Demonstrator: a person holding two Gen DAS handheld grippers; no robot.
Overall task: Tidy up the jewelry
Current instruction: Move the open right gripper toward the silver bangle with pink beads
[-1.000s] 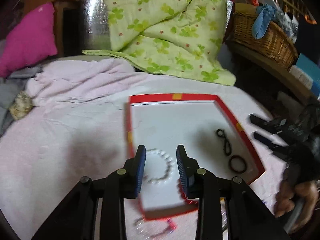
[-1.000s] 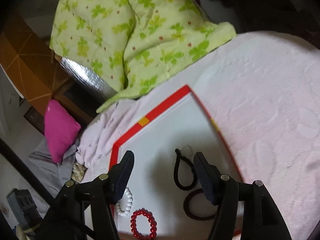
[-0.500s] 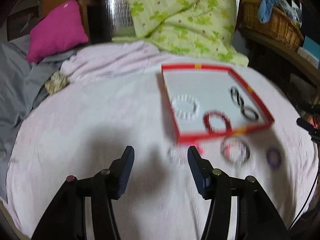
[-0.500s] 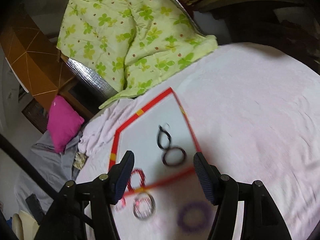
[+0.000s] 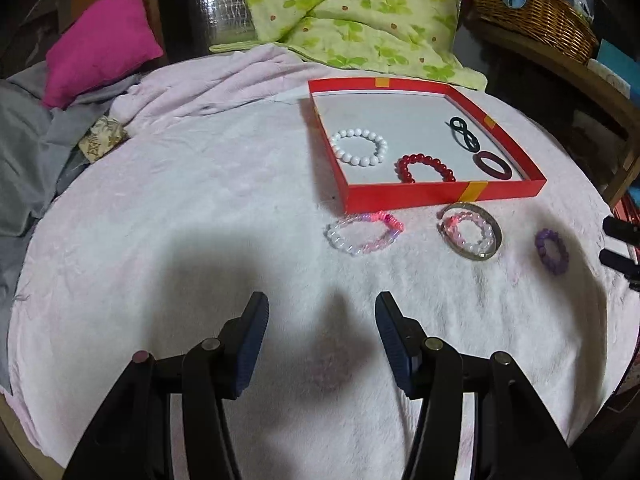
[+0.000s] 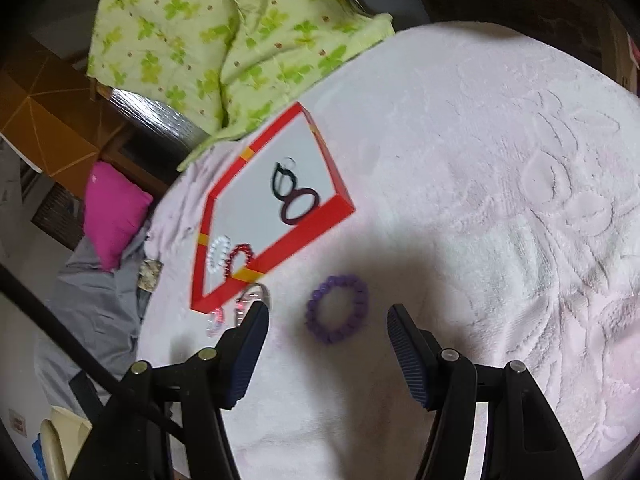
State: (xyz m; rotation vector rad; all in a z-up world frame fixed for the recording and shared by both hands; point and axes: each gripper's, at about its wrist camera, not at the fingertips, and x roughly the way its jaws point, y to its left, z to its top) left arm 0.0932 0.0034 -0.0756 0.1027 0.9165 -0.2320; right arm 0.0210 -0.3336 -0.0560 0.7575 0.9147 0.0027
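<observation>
A red tray [image 5: 440,194] [image 6: 320,216] lies on the pink blanket and holds a white bead bracelet [image 5: 359,147], a red bead bracelet [image 5: 426,168], a black twisted band [image 5: 464,133] and a dark ring [image 5: 493,165]. In front of it lie a clear-pink bracelet [image 5: 362,234], a metal bangle [image 5: 472,236] around a pink bead bracelet, and a purple bracelet [image 5: 552,250] [image 6: 337,314]. My left gripper [image 5: 322,308] is open and empty, well short of them. My right gripper [image 6: 328,320] is open, with the purple bracelet just ahead between its fingers.
A green floral quilt [image 5: 352,12] lies behind the tray. A magenta pillow [image 5: 100,44] and grey cloth [image 5: 24,140] are at the left. A wicker basket [image 5: 532,16] stands on a wooden bench at the back right. The right gripper's fingertips [image 5: 620,244] show at the right edge.
Both grippers have pulled back from over the tray toward the near side of the bed. The left gripper has opened wider. The loose bracelets in front of the tray have come into view.
</observation>
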